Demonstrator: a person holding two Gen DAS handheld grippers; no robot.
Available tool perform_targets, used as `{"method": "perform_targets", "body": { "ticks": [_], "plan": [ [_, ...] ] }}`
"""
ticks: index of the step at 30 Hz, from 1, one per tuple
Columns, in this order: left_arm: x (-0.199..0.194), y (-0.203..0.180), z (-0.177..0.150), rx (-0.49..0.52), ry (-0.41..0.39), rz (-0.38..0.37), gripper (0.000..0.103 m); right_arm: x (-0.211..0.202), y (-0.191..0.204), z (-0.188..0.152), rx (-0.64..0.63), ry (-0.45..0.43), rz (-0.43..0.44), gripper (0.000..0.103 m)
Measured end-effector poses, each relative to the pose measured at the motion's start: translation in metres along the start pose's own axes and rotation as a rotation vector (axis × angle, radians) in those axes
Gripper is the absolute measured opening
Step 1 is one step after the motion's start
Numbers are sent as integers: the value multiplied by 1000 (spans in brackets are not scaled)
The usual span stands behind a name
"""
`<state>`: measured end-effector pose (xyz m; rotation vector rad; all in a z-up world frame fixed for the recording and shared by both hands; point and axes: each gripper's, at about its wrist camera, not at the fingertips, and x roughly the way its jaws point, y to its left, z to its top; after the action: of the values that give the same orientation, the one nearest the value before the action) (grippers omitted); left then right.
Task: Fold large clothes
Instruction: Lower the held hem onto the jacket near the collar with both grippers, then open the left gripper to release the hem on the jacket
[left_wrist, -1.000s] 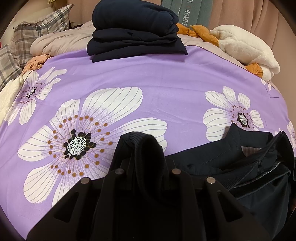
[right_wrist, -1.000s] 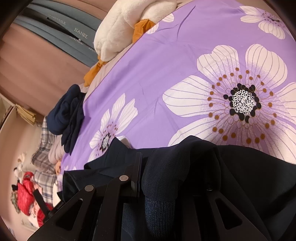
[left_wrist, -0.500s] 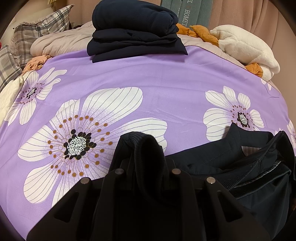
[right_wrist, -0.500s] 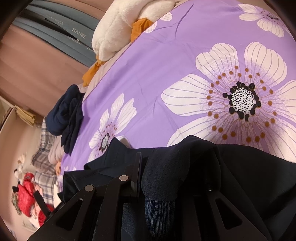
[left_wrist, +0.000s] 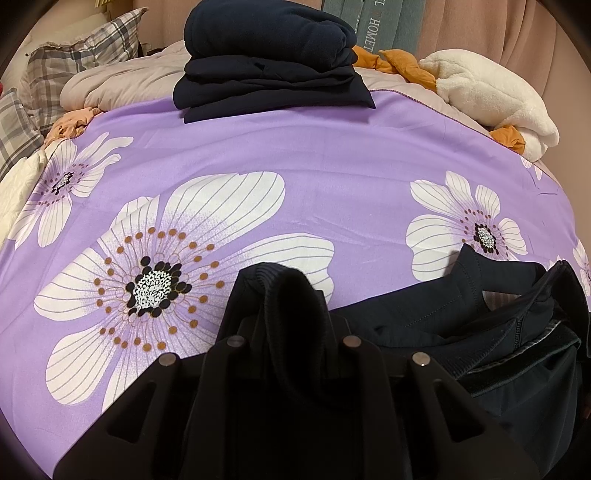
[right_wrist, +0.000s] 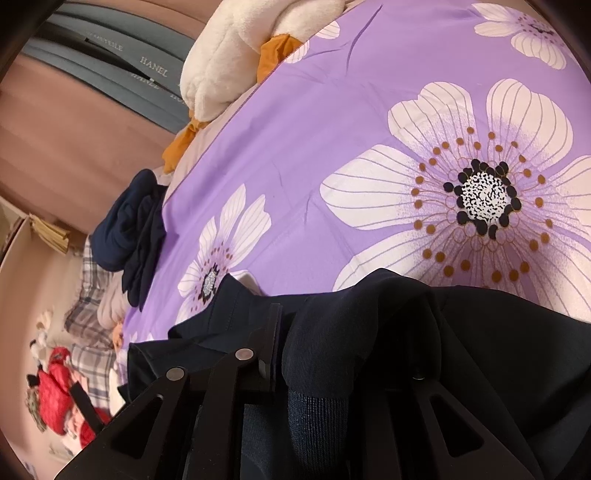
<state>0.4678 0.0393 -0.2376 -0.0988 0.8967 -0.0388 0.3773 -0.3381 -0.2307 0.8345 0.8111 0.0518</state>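
Both grippers, L (left_wrist: 291, 332) & R (right_wrist: 332, 354), clamped on garment (left_wrist: 480, 325): ribbed hem bunched betw jaws, rest slumped on sheet (left_wrist: 332, 147) beside them. Soft, floppy, prob heavy-ish; best gripped at hem/corners.

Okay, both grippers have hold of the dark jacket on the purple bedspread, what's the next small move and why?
Probably lift both ends together and draw them apart to spread it flat. The left gripper and the right gripper each pinch a bunched fold of the dark jacket, which lies crumpled at the near edge of the purple bedspread, with open bedspread ahead of it.
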Motion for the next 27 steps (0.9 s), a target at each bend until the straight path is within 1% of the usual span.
{"method": "perform_targets", "body": {
  "ticks": [8,13,16,20,22,23,24,25,26,27],
  "plan": [
    [2,0,-1,-6,1,-2,20,0,0,1,16,4,-1,15],
    [1,3,-1,-28,2,-12,21,-2,-2,1,46,9,18,15],
    [0,3,-1,-28,2,-15,23,-2,-2,2,54,10,18,15],
    [-2,1,0,-20,4,0,28,-3,-3,1,79,16,20,16],
    [-3,-1,0,-12,4,9,31,-3,-3,1,85,18,19,17],
    [-3,-1,0,-11,3,15,36,-3,-3,3,86,18,18,17],
    [-4,0,1,-10,-2,25,44,-4,-3,2,87,20,15,18],
    [-5,1,1,-13,-7,28,47,-4,-2,3,88,20,13,19],
    [-6,2,1,-14,-10,34,52,-4,-2,3,90,20,11,19],
    [-7,2,1,-11,-15,40,53,-5,-2,4,91,19,9,21]
  ]
}}
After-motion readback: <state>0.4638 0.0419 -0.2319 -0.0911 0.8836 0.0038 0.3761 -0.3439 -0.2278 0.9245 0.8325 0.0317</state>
